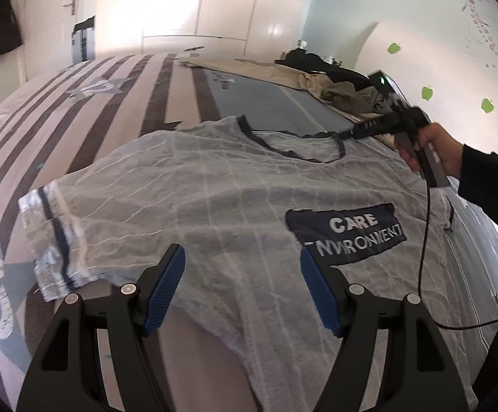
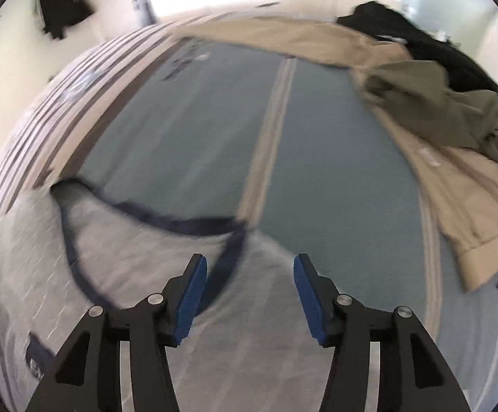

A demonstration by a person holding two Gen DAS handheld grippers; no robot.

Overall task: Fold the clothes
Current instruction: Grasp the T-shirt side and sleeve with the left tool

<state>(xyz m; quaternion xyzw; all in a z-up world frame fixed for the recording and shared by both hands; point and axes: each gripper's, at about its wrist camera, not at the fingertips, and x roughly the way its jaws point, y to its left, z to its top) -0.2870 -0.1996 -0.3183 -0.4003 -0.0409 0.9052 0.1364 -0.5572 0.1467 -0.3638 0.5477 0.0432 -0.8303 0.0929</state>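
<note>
Folding has barely begun: the pale grey checked cotton T-shirt point(image 1: 235, 185) lies spread flat on the striped bedspread point(image 1: 118, 82), no fold made. Left gripper point(image 1: 242, 285) hovers released near its six-o'clock hem; right gripper point(image 2: 249, 285) is unclenched at the one-o'clock collar.

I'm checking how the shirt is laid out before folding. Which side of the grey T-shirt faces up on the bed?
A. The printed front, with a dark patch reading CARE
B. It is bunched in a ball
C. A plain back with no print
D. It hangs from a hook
A: the T-shirt lies spread flat on the bed, its dark CARE patch facing up.
</note>
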